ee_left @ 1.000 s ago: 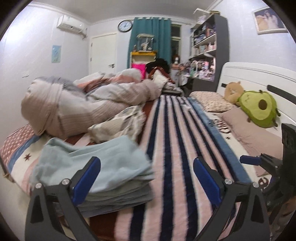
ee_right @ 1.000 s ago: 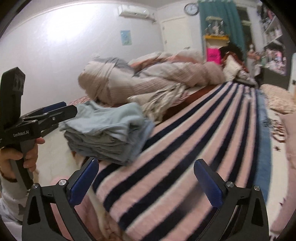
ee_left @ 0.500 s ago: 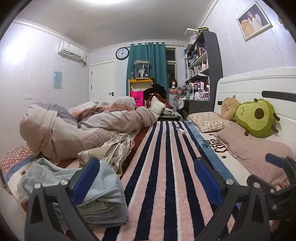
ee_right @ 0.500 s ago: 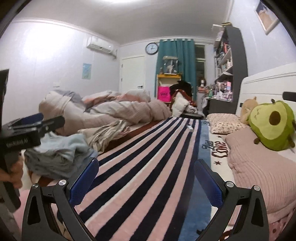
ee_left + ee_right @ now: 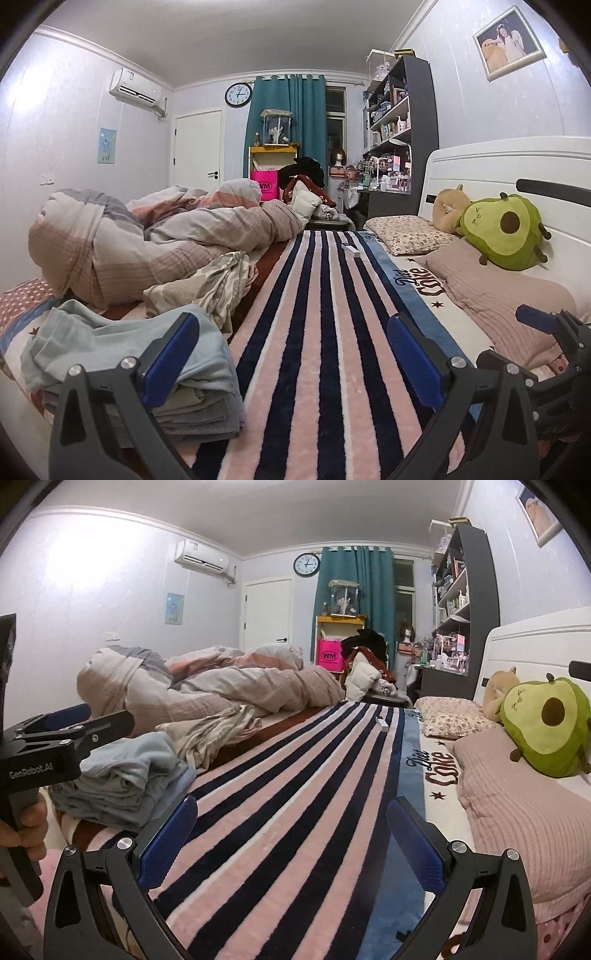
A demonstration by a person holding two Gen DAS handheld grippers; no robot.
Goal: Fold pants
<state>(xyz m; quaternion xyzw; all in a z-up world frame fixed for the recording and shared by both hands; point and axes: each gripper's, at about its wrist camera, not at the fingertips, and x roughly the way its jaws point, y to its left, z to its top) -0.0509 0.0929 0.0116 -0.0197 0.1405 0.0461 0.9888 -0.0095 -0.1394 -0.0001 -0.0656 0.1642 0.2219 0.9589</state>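
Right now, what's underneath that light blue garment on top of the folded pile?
Under the light blue garment sit several folded grey layers, edges showing. The pile rests on the bed; what the lower pieces are is covered.

Both fisheye views sit low over the near end of the bed, looking along its length toward the teal curtain (image 5: 288, 122) and wall clock (image 5: 238, 95) on the far wall. The left wrist view rides close behind the folded pants (image 5: 125, 354) — they fill its lower left. The right wrist view sits further right, nearer the avocado plush (image 5: 546, 723). Both share the striped blanket (image 5: 321, 332), heaped duvet (image 5: 155, 240) and shelves — and each catches the other gripper at its edge.
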